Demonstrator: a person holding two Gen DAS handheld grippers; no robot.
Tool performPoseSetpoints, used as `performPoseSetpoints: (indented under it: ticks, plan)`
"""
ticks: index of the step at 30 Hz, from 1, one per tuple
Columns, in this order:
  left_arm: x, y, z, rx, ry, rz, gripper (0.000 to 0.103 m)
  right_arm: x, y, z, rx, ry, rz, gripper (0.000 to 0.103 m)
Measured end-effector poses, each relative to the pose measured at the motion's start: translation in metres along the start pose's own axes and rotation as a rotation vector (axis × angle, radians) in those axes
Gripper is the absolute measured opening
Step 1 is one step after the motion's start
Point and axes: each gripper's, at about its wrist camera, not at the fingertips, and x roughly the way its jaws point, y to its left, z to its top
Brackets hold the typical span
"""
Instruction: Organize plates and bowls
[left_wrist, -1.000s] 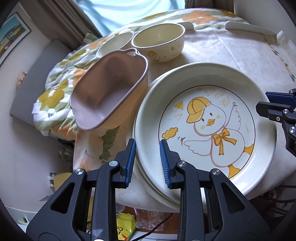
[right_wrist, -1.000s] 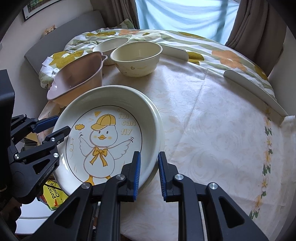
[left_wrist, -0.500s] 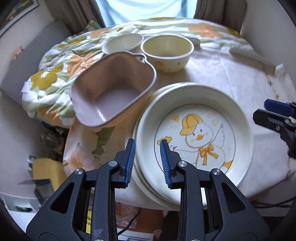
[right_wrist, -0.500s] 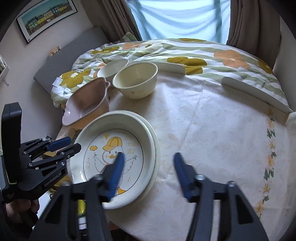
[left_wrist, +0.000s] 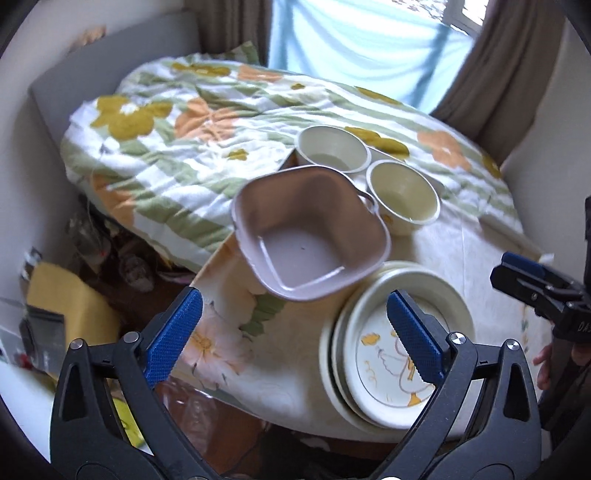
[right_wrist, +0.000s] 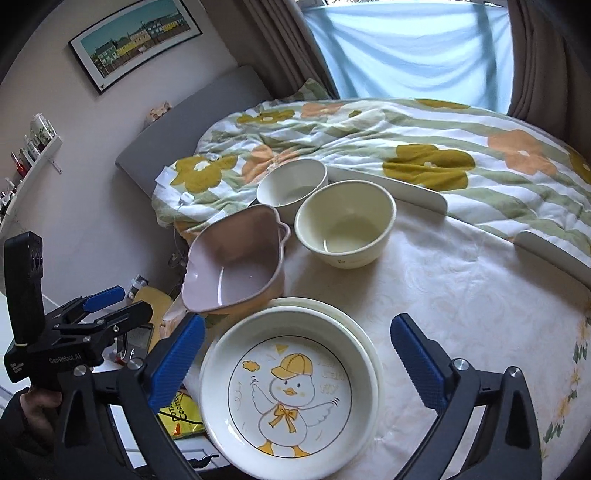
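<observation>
From my left wrist view, the left gripper (left_wrist: 291, 332) has just been opening and stands wide with nothing between its pads. The duck plate (left_wrist: 391, 354) sits stacked on another plate at lower right. The pink dish (left_wrist: 306, 240) at centre and two cream bowls (left_wrist: 402, 199) above it are unstacked.

From my right wrist view, the right gripper (right_wrist: 295, 354) has likewise just spread, holding nothing, above the plate stack (right_wrist: 291, 391) at bottom centre. I judge the plates done and the bowls left.

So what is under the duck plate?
Under the duck plate the rim of another cream plate shows on the far side. Its face is covered, and whether more plates lie below cannot be told.
</observation>
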Motion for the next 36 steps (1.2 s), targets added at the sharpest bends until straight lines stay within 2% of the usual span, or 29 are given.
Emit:
performPoseSetpoints:
  ticks: [3,5,9,11,15,19,20,22,25,30,36]
  plan:
    - [0.018,0.027,0.013,-0.084,0.047,-0.029,0.1,0.019,0.009,0.023,0.002,0.026,0.034,0.1]
    - [0.028,0.039,0.019,-0.115,0.059,-0.047,0.1,0.035,0.016,0.034,-0.021,0.05,0.022,0.1]
    - [0.06,0.051,0.025,-0.169,0.115,-0.098,0.1,0.091,0.021,0.047,-0.015,0.203,0.024,0.1]
    - [0.077,0.053,0.025,-0.184,0.142,-0.116,0.099,0.112,0.015,0.05,0.011,0.241,0.029,0.097]
    - [0.115,0.052,0.025,-0.178,0.226,-0.136,0.071,0.15,0.011,0.052,0.026,0.331,0.037,0.057]
    - [0.14,0.053,0.024,-0.174,0.27,-0.163,0.048,0.17,0.017,0.052,-0.016,0.353,0.017,0.038]
    - [0.144,0.053,0.025,-0.167,0.275,-0.165,0.044,0.174,0.018,0.053,-0.02,0.355,0.011,0.029]
    - [0.149,0.053,0.027,-0.152,0.279,-0.162,0.022,0.179,0.019,0.054,-0.031,0.354,-0.02,0.018]
    - [0.153,0.053,0.031,-0.128,0.275,-0.154,0.022,0.18,0.022,0.054,-0.05,0.339,-0.042,0.015]
    - [0.146,0.05,0.031,-0.081,0.258,-0.121,0.022,0.172,0.026,0.051,-0.043,0.315,-0.027,0.013]
    - [0.112,0.039,0.039,-0.004,0.185,-0.049,0.022,0.149,0.033,0.044,-0.041,0.252,0.02,0.013]
